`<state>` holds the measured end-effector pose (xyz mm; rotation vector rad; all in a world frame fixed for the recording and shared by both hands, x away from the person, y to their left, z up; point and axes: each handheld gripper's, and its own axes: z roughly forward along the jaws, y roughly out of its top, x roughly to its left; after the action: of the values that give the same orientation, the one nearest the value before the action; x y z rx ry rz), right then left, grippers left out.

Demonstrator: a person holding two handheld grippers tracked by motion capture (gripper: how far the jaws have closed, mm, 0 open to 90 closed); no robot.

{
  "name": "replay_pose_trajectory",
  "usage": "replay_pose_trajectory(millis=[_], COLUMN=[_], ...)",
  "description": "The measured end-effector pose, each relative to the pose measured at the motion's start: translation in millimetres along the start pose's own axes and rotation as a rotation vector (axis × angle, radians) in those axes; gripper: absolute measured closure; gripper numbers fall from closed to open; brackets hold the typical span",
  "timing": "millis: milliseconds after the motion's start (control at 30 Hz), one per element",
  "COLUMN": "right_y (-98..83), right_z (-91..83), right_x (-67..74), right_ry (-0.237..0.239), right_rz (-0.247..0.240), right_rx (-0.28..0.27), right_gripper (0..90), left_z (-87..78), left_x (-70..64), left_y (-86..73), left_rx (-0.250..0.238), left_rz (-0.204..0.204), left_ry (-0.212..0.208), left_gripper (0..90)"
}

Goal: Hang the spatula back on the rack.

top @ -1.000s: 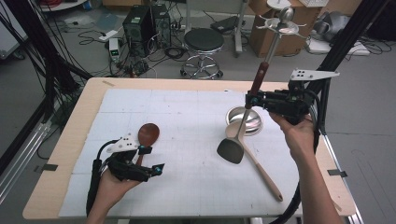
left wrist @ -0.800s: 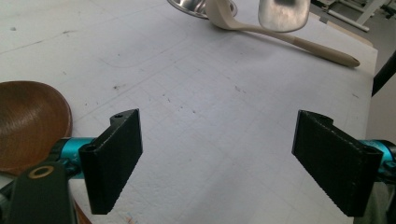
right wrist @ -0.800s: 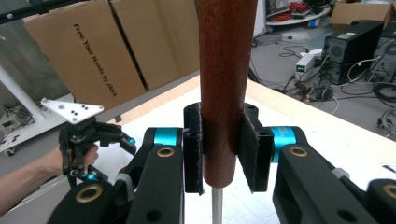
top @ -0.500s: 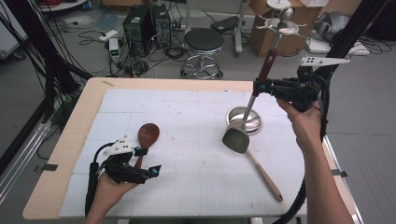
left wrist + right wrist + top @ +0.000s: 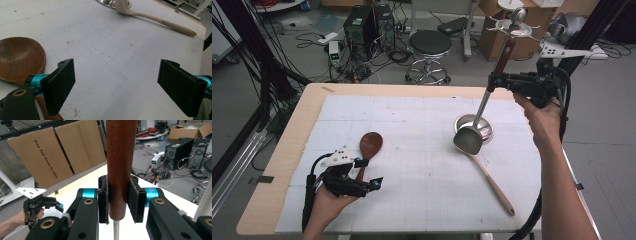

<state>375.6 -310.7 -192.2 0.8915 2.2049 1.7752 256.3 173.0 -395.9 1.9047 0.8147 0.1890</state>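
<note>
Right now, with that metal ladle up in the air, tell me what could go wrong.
The right gripper clamps only the ladle's wooden handle near its lower end; the heavy bowl hanging below could swing or slip. It hangs just above the steel bowl and the pale spoon, so a drop would likely knock them. The left gripper stands open beside the wooden spoon and could nudge it.

The right gripper (image 5: 118, 203) clamps a reddish-brown wooden handle (image 5: 121, 165) that stands upright, a thin metal shaft (image 5: 116, 230) below it. Far left, a hand (image 5: 17, 218) holds the left gripper (image 5: 40, 203) over the desk (image 5: 82, 181); cardboard boxes (image 5: 45, 157) stand behind.
</note>
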Motion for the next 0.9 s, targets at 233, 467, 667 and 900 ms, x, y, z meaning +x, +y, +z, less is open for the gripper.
replay_pose_trajectory(millis=[233, 467, 667, 900], right_y=[5.1, 8.4, 8.0, 7.3], right_z=[-1.6, 1.3, 2.7, 6.2], right_x=[-6.6, -13.2, -17.6, -22.0], right_ry=[-0.014, -0.030, -0.034, -0.051], right_rz=[0.012, 0.021, 0.041, 0.049], right_rx=[-0.002, -0.005, -0.009, -0.013], right_gripper=[73.6, 73.6, 73.5, 73.4], left_z=[0.6, 0.3, 0.8, -0.1], left_x=[0.5, 1.0, 1.1, 1.5], left_y=[-0.6, -0.4, -0.4, -0.5], left_rx=[0.006, 0.000, -0.002, 0.001], left_rz=[-0.001, -0.001, -0.003, -0.002], left_ry=[-0.006, -0.005, -0.009, -0.009], left_gripper=[15.2, 15.1, 15.2, 15.2])
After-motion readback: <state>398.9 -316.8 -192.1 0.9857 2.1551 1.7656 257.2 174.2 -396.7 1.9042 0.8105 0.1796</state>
